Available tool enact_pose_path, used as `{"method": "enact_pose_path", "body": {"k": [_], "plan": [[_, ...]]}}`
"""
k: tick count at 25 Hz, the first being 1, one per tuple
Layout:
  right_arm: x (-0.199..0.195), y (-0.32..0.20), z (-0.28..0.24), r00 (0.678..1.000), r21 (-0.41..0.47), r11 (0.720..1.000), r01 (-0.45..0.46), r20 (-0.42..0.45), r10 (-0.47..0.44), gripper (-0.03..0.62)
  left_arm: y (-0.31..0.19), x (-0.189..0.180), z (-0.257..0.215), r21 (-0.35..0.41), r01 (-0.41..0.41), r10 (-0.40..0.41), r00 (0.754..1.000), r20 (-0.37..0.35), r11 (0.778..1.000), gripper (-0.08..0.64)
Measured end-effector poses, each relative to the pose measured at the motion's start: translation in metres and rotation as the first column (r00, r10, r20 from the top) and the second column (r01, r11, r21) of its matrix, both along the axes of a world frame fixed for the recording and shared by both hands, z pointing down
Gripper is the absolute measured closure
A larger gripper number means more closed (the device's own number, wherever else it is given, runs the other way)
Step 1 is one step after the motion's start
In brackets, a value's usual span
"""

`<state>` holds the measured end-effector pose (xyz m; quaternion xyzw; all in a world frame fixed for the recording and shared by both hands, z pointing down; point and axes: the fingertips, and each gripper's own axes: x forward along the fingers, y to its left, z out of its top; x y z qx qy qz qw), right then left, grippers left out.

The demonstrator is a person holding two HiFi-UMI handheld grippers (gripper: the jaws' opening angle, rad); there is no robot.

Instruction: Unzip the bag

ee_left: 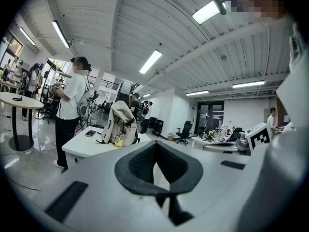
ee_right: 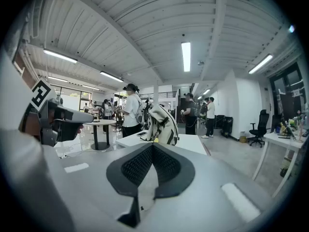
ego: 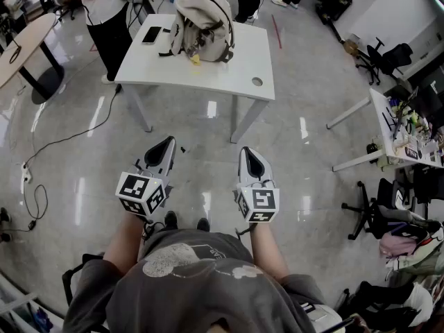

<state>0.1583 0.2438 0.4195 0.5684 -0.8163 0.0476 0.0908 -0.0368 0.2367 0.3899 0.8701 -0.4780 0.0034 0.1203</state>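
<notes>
A beige backpack with dark straps stands upright on a white table ahead of me. It also shows far off in the left gripper view as the backpack and in the right gripper view as the backpack. My left gripper and right gripper hang side by side over the floor, well short of the table, both shut with nothing between the jaws. A phone lies left of the bag, and a small yellow item lies at its front.
A person in a white top stands at the table's far left corner. A round table is at the left, a cable trails over the glossy floor. Office chairs and a cluttered desk are at the right.
</notes>
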Motion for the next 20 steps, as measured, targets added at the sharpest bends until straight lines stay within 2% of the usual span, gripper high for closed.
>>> {"method": "enact_pose_path", "body": {"k": [8, 20], "plan": [[-0.013, -0.001, -0.001, 1.000, 0.002, 1.000, -0.011, 0.021, 0.011, 0.594, -0.002, -0.010, 0.000, 0.021, -0.011, 0.010, 0.999, 0.034, 1.000, 0.555], [-0.032, 0.003, 0.006, 1.000, -0.009, 1.000, 0.009, 0.008, -0.009, 0.594, -0.003, -0.022, 0.005, 0.008, -0.016, 0.016, 1.000, 0.015, 1.000, 0.555]]}}
